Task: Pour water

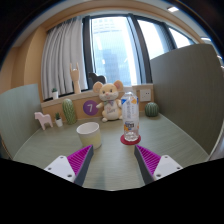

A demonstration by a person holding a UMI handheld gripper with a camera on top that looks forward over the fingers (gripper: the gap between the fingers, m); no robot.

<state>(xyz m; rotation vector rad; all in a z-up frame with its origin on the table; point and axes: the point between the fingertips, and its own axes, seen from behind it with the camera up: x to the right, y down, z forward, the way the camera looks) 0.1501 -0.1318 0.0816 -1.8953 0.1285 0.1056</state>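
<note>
A clear plastic water bottle [129, 117] stands upright on a red coaster [130, 140] on the pale green table [112, 160], beyond my right finger. A white cup [89, 134] stands to its left, beyond my left finger. My gripper [112, 160] is open and empty, its purple pads [76, 160] spread wide over bare table, short of both the cup and the bottle.
A plush mouse [110, 100] sits behind the cup and bottle. A green cactus [69, 111], a small white animal figure [43, 120], a purple round sign [90, 107] and a green ball [152, 109] line the back by the window. Grey panels flank the table.
</note>
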